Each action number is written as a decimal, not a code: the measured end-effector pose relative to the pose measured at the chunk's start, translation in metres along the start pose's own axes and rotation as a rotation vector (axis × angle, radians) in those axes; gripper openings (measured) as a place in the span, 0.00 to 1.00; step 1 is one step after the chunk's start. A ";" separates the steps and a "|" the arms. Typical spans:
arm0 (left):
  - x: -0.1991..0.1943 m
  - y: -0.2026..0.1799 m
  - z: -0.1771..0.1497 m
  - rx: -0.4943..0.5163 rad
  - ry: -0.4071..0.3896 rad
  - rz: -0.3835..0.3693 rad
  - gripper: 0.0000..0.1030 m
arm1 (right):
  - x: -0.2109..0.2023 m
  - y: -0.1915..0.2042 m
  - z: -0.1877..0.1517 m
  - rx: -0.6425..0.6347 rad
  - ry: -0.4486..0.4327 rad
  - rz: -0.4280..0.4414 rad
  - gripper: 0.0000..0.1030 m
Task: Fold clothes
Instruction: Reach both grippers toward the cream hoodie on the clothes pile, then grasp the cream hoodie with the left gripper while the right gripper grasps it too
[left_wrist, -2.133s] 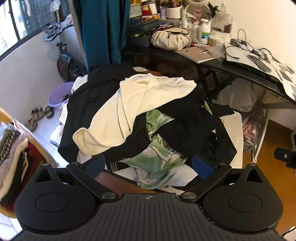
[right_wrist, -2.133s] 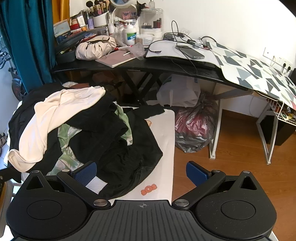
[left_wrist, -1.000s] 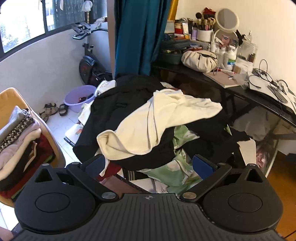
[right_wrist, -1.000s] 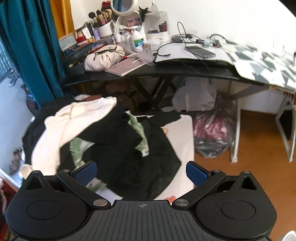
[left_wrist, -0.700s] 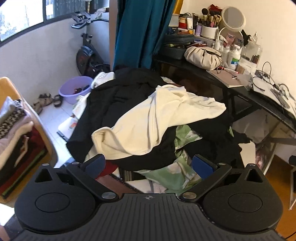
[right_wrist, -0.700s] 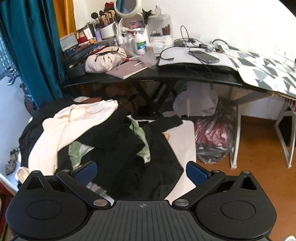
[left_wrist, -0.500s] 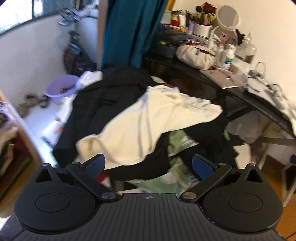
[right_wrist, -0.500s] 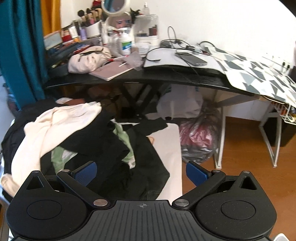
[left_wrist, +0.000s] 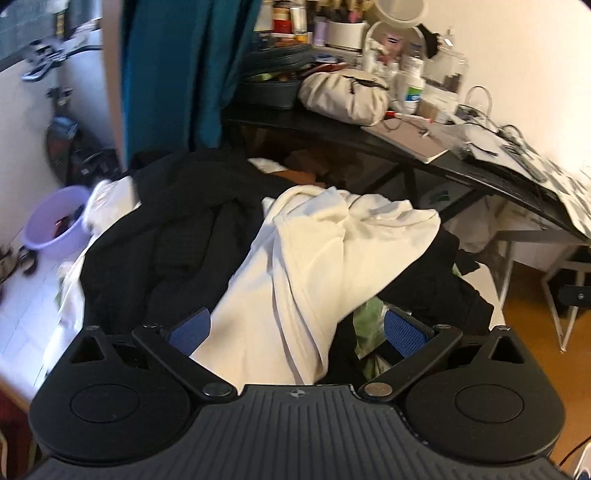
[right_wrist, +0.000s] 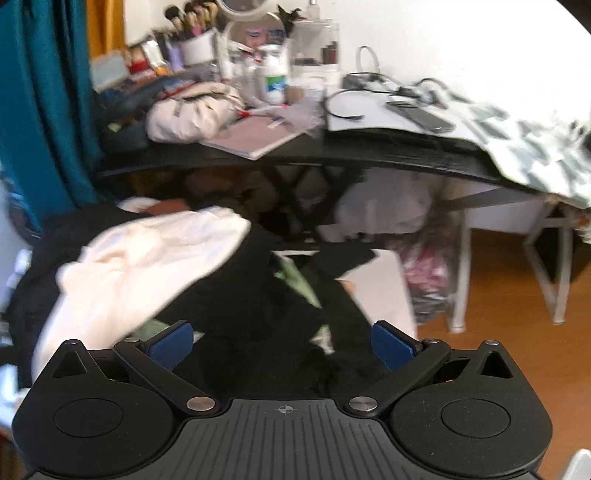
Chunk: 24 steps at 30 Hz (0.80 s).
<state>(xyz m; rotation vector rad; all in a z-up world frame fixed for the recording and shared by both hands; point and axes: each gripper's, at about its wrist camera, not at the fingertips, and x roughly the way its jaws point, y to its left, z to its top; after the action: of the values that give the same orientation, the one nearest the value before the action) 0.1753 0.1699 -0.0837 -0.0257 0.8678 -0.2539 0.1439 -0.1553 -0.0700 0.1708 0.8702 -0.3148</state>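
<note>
Left hand-held gripper (left_wrist: 295, 328), jaws spread wide, hovers with a cream garment (left_wrist: 317, 266) between its fingers. Right hand-held gripper (right_wrist: 282, 343), also open, sits above black clothes (right_wrist: 258, 325).

Right wrist view smeared by motion blur: bottles and brushes on black worktop (right_wrist: 332, 151) unreadable. Cream garment (left_wrist: 317, 258) ran under left tool (left_wrist: 295, 328) body, lower end hidden. Green printed fabric (left_wrist: 365, 325) mostly buried under black clothes (left_wrist: 184, 229). Purple basin (left_wrist: 55, 229) soft, contents unclear. Surface under pile barely showing.
</note>
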 end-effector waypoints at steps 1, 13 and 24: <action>0.003 0.005 0.005 0.005 0.002 -0.012 0.99 | 0.002 0.004 -0.001 0.008 -0.018 -0.055 0.99; 0.054 0.031 0.033 -0.027 -0.005 -0.111 0.91 | 0.049 0.011 -0.002 0.161 0.032 -0.144 0.99; 0.143 0.014 0.056 -0.014 0.080 -0.092 0.71 | 0.138 0.021 0.038 0.044 0.079 -0.062 0.99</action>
<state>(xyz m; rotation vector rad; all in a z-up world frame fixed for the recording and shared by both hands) 0.3094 0.1459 -0.1565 -0.0695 0.9492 -0.3371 0.2616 -0.1735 -0.1527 0.1984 0.9482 -0.3875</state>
